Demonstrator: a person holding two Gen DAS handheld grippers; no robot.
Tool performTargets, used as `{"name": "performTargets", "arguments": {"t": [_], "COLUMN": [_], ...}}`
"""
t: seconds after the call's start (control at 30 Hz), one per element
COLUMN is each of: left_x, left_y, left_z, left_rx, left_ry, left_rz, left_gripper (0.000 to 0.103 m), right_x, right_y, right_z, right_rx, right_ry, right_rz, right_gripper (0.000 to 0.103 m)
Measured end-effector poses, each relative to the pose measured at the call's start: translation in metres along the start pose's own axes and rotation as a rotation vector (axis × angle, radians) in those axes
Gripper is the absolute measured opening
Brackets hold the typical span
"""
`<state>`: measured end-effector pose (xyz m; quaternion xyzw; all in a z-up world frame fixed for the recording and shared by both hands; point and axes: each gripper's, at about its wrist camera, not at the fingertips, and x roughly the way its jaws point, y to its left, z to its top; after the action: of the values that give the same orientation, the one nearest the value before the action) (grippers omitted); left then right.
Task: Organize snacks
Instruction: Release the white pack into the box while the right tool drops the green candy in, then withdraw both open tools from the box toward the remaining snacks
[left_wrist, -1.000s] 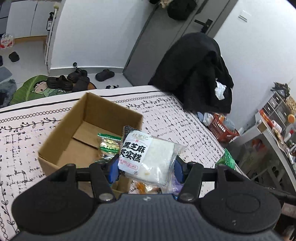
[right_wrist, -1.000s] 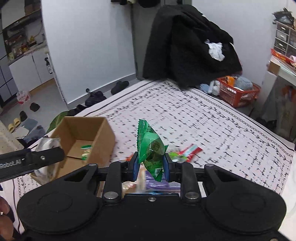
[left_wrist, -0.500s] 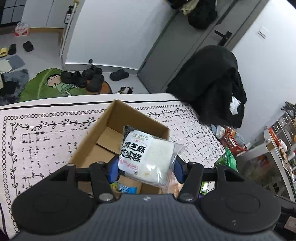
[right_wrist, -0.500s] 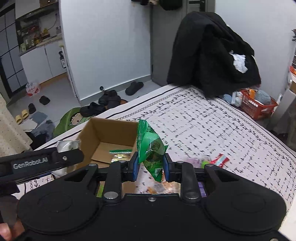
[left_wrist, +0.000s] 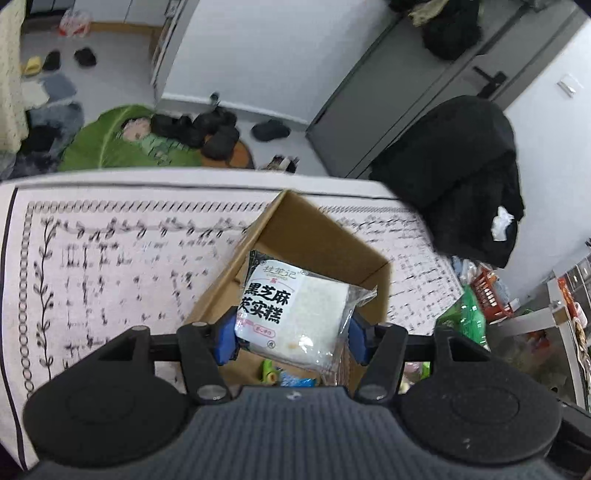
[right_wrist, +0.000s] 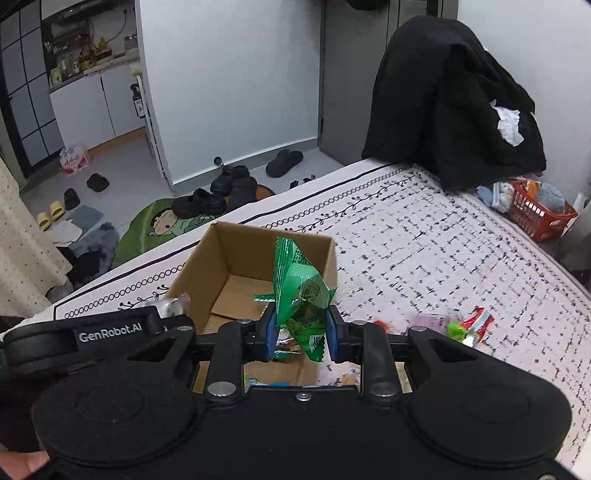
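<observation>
Both packets have travelled over the cardboard box: left hand-held gripper pinching a white cake packet may catch the rim, right hand-held gripper pinching a green packet above the box near the bed's far edge could miss.

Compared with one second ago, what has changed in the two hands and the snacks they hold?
Both hands carried their snacks toward the cardboard box. The left gripper now holds the white sesame cake packet above the box opening, instead of short of it. The right gripper brought the green packet from over the cloth to the box's near edge. Nothing was let go: both grips are unchanged, and the loose snacks remain on the cloth.
</observation>
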<state>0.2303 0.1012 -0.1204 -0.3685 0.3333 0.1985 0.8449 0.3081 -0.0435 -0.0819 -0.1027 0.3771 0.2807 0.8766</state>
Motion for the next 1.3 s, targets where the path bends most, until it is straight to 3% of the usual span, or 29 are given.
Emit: {"name": "performTargets", "arguments": {"t": [0.13, 0.53, 0.77, 0.87, 0.97, 1.3], "left_x": [0.008, 0.009, 0.009, 0.007, 0.001, -0.005], "left_y": [0.015, 0.037, 0.041, 0.039, 0.032, 0.006], "left_z": [0.001, 0.014, 0.020, 0.019, 0.017, 0.009], "left_rx": [-0.042, -0.121, -0.148, -0.140, -0.112, -0.023], "left_ry": [0.029, -0.001, 0.017, 0.023, 0.004, -0.021], "left_rz": [0.022, 0.025, 0.012, 0.016, 0.017, 0.018], "left_gripper": [0.058, 0.059, 0.065, 0.073, 0.083, 0.086], "right_x": [0.005, 0.020, 0.014, 0.008, 0.002, -0.011], "right_y": [0.010, 0.028, 0.013, -0.002, -0.019, -0.071], "right_z": [0.001, 0.008, 0.004, -0.002, -0.008, -0.035], "right_rx": [-0.017, 0.001, 0.061, 0.090, 0.122, 0.200], "right_ry": [0.014, 0.050, 0.040, 0.038, 0.032, 0.029], "right_rz": [0.007, 0.066, 0.065, 0.057, 0.043, 0.015], "right_gripper": [0.026, 0.028, 0.045, 0.046, 0.053, 0.070]}}
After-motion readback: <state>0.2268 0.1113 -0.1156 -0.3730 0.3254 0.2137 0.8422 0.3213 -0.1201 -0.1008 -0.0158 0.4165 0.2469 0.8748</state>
